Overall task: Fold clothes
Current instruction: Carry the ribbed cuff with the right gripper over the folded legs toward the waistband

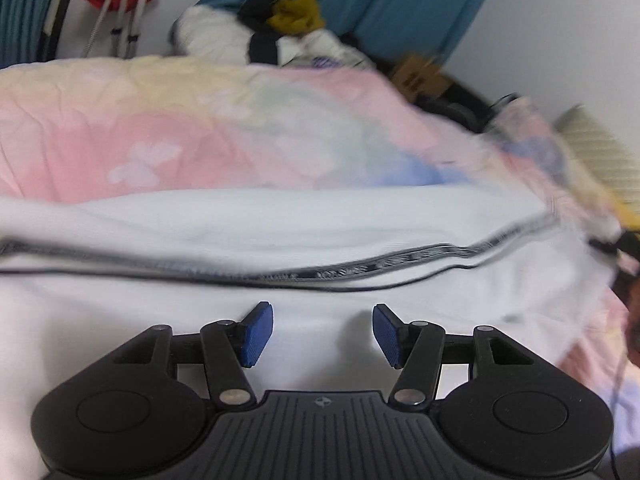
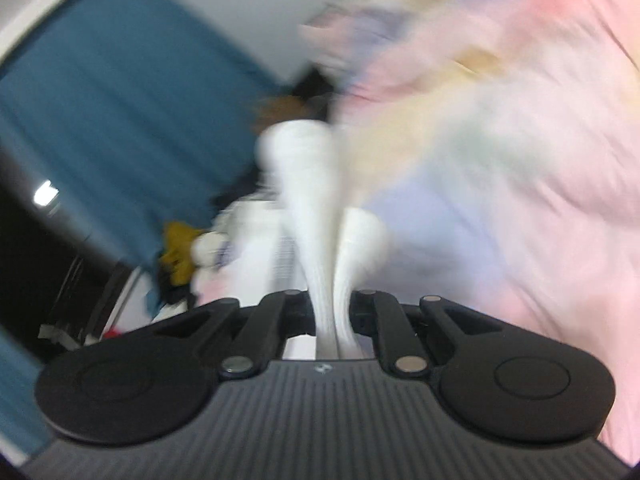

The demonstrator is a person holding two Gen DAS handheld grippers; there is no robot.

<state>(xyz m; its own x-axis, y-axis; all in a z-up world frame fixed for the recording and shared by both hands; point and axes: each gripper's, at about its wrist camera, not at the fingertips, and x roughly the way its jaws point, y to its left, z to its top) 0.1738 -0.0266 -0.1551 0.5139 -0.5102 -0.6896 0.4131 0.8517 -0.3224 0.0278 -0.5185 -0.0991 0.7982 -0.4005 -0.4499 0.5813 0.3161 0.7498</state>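
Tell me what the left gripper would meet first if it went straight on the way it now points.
Probably the white garment: the left gripper sits open just above it, and the fabric, with its dark patterned trim band, fills the path ahead. The pastel bedspread comes only after that. Depth is unclear.

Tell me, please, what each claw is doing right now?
Left claw: open, holding nothing, above the white garment.
Right claw: closed on a bunch of white fabric.
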